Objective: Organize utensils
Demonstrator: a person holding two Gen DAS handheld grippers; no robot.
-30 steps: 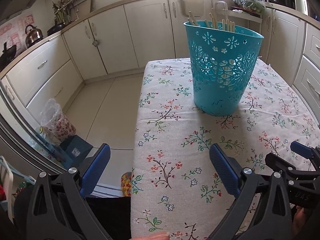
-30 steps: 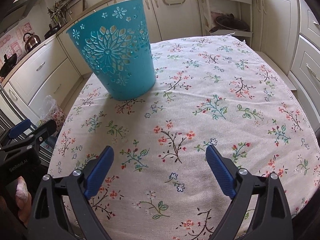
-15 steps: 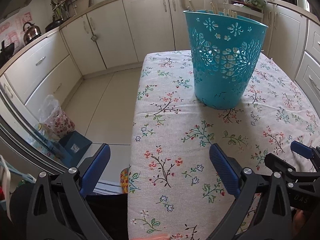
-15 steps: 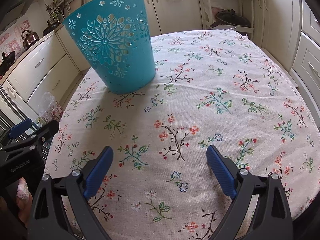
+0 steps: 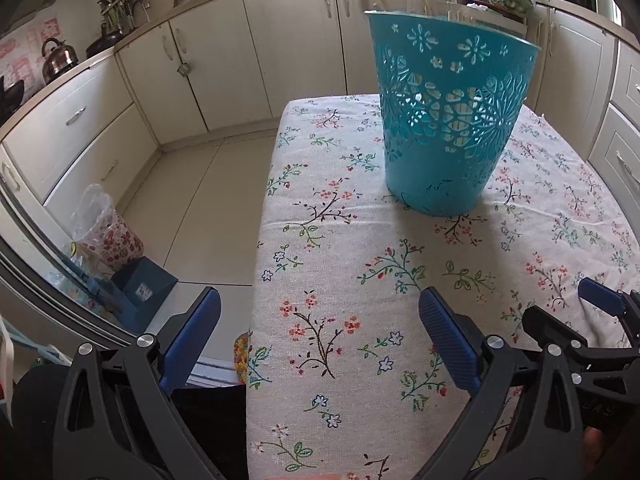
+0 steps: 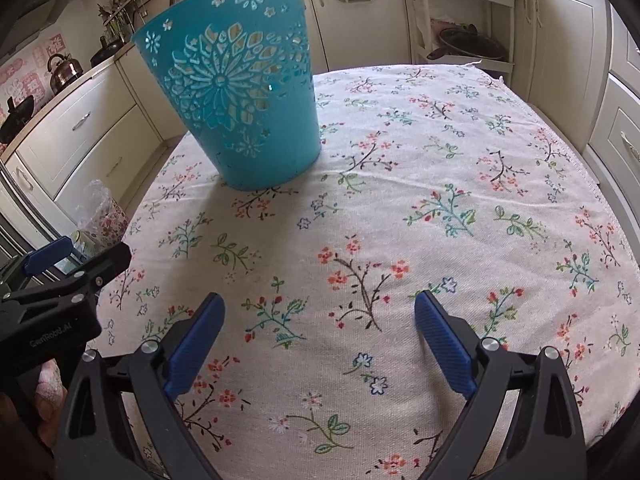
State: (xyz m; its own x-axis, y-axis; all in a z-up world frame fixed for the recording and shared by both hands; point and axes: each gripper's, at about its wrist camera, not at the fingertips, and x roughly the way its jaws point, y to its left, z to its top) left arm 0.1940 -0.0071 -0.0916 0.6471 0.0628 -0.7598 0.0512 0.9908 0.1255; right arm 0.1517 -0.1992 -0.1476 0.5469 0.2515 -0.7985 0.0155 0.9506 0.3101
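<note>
Both the left gripper (image 5: 320,334) and right gripper (image 6: 320,334) hover spread and empty low in frame over the floral-clothed bench (image 6: 400,200), the perforated turquoise plastic basket (image 6: 236,100) upright at upper left, apparently awaiting a reach for utensils, none lying loose in view.

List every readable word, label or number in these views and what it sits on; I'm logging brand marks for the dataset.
"GenRobot.AI": on the black body of the left gripper, seen in the right wrist view.
Embossed letters on the right gripper body in the left wrist view: too dark to read.
Pink wall decals by the kettle: too blurred to read.
</note>
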